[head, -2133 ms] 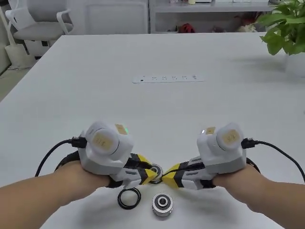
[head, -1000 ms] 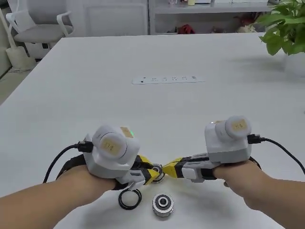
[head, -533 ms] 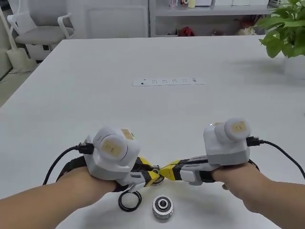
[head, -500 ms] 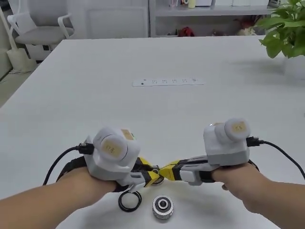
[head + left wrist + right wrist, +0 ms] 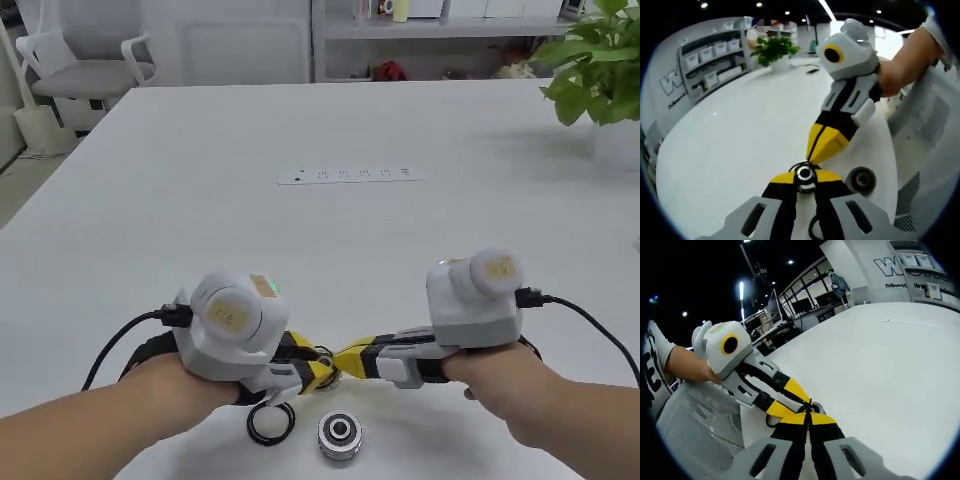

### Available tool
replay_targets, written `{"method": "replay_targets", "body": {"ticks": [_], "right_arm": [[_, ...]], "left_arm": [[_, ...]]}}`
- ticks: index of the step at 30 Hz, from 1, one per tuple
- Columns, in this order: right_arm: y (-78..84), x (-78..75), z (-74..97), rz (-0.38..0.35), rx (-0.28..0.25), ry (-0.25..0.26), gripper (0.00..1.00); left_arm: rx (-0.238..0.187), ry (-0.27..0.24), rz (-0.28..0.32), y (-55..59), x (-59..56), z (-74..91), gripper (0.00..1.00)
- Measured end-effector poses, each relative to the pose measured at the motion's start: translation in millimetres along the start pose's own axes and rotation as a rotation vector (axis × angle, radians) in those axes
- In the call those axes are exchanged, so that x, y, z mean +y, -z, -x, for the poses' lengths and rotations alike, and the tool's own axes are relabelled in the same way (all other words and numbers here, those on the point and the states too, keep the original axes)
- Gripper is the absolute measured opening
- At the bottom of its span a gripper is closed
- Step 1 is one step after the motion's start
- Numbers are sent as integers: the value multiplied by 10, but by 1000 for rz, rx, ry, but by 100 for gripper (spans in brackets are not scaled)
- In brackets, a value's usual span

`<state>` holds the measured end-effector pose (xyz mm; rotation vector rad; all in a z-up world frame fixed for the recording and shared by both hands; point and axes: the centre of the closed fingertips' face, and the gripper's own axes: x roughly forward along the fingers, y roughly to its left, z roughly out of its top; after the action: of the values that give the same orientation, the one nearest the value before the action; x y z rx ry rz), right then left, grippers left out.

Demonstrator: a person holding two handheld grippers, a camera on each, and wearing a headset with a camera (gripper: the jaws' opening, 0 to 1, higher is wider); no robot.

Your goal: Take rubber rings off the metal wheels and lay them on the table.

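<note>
My left gripper (image 5: 320, 374) (image 5: 805, 180) is shut on a small metal wheel (image 5: 804, 173), held just above the white table (image 5: 320, 240). My right gripper (image 5: 341, 362) (image 5: 810, 416) meets it tip to tip from the right. Its jaws are pinched shut on the thin black rubber ring (image 5: 810, 403) at the wheel's rim. In the left gripper view, the right gripper (image 5: 811, 155) comes down from the upper right. A loose black rubber ring (image 5: 270, 423) lies flat on the table below the left gripper. Beside it lies a second metal wheel (image 5: 340, 432) (image 5: 861, 180).
A white power strip (image 5: 345, 176) lies at mid-table. A green plant (image 5: 595, 65) stands at the far right corner. An office chair (image 5: 80, 60) and shelves stand behind the table. The near table edge is just below the loose ring and wheel.
The right gripper has rolled so its camera box stands higher than 2.1 s ago. Both grippers stay tip to tip at the held wheel. The head camera has shifted a little.
</note>
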<state>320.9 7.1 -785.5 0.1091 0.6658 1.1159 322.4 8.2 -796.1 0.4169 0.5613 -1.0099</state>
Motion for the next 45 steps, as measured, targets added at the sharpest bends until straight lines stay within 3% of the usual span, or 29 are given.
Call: {"method": "replay_targets", "body": {"ticks": [8, 14, 21, 32, 45], "right_arm": [[-13, 8, 11, -27, -11, -7, 0], [-26, 21, 14, -43, -17, -17, 0], [-47, 36, 27, -56, -26, -27, 0], [-84, 61, 39, -62, -37, -38, 0], [-116, 206, 9, -52, -32, -84, 0]], "left_arm": [[18, 6, -26, 10, -5, 46, 14], [13, 40, -14, 4, -52, 139, 25], [-26, 56, 17, -65, -68, 292, 30], [-52, 62, 3, -96, -102, 481, 43], [-99, 57, 11, -145, -142, 740, 56]]}}
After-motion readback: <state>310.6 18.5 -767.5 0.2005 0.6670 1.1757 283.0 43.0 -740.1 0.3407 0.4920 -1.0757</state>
